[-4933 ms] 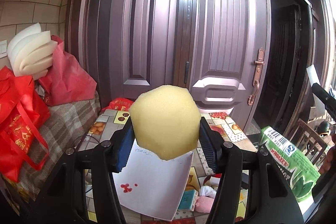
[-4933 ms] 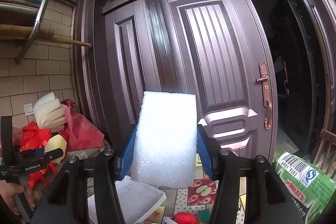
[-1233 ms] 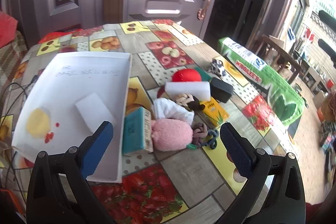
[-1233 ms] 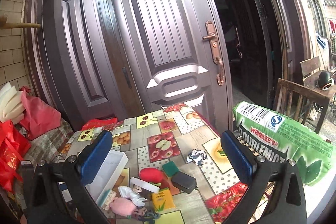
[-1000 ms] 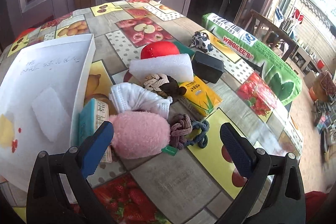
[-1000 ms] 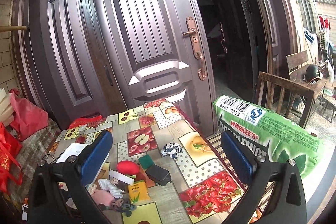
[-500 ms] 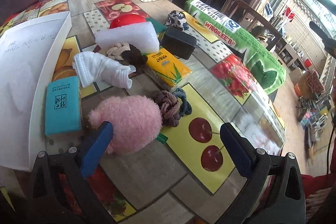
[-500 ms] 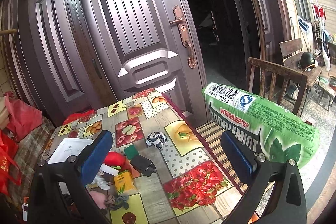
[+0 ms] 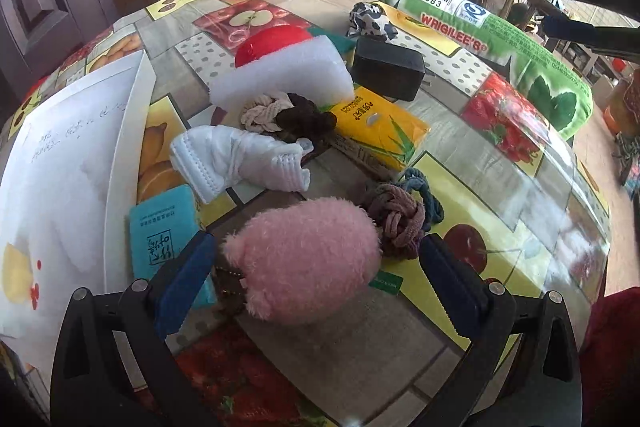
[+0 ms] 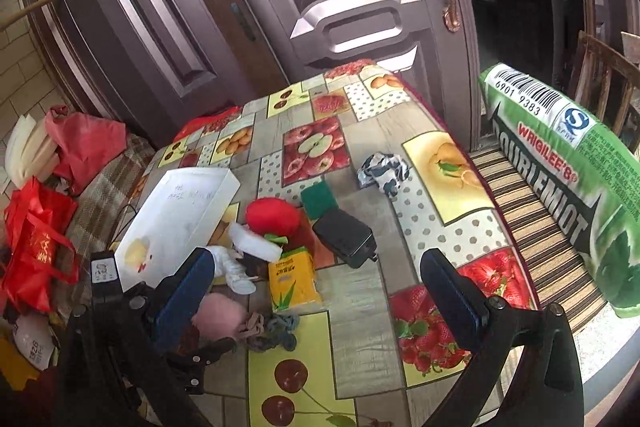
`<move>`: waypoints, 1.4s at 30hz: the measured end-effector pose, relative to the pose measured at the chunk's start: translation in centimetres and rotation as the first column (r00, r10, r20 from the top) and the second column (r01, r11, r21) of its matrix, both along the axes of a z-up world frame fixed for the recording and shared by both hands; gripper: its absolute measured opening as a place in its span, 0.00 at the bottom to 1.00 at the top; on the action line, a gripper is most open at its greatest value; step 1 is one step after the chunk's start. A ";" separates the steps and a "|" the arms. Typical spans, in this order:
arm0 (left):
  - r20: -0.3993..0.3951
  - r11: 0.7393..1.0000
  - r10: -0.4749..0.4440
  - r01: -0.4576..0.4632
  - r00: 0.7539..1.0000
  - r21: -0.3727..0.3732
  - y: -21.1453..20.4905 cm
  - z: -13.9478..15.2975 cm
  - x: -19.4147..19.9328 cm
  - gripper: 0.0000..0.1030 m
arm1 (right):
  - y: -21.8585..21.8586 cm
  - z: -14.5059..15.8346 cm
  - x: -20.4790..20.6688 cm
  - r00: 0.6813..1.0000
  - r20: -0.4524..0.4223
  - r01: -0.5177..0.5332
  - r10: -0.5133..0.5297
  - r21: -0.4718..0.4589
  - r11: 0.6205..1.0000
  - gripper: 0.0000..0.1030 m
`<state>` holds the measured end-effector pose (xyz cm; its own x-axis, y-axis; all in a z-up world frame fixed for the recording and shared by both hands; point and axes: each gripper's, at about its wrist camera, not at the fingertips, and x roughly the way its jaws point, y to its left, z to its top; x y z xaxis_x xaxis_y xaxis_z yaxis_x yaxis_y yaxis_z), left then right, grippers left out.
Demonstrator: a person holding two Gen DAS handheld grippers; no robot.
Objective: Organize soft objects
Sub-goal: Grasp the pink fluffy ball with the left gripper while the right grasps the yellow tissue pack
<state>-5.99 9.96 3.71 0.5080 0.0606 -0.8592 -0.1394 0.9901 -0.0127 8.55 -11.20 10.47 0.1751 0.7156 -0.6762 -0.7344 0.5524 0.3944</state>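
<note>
A pink fluffy toy (image 9: 304, 259) lies on the fruit-print table between the open jaws of my left gripper (image 9: 318, 281), which does not touch it. The toy also shows in the right wrist view (image 10: 218, 317). Behind it lie braided hair ties (image 9: 400, 223), a white folded cloth (image 9: 236, 159), a white foam block (image 9: 280, 75), a red plush (image 9: 272, 39) and a cow-print cloth (image 9: 370, 21). The white tray (image 9: 60, 163) at the left holds a yellow sponge (image 10: 136, 251). My right gripper (image 10: 320, 287) is open and empty, high above the table.
A teal packet (image 9: 164, 227), a yellow tissue pack (image 9: 376, 127), a black box (image 9: 388, 67) and a green sponge (image 10: 318, 201) lie among the soft things. A green Wrigilee's cushion (image 10: 560, 179) sits at the right. Red bags (image 10: 36, 239) stand at the left.
Both grippers let go of their foam pieces, now in the tray. My left gripper dropped low and moved in around the pink toy. The right gripper tilted down toward the table.
</note>
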 end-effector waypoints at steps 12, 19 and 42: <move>-0.005 0.994 0.079 -0.079 0.997 -0.075 0.6 -1.3 -1.0 0.63 | 9.6 -7.8 -1.8 0.973 -0.042 -0.231 0.228 -0.214 0.949 0.74; 0.036 0.984 0.131 -0.126 0.991 -0.122 1.4 -0.7 -2.5 0.58 | 10.0 -8.8 -1.9 0.970 -0.032 -0.242 0.242 -0.254 0.936 0.47; 0.508 0.868 0.434 -0.497 0.744 -0.014 5.4 20.2 -12.0 0.59 | -2.3 13.6 -4.7 0.943 0.327 -0.071 -0.066 0.390 0.918 0.46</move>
<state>-17.94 15.40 23.87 0.7317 0.4813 -0.4826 -0.5903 0.8015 -0.0957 3.82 -13.50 24.11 0.3351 0.9095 -0.2459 -0.8599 0.4019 0.3147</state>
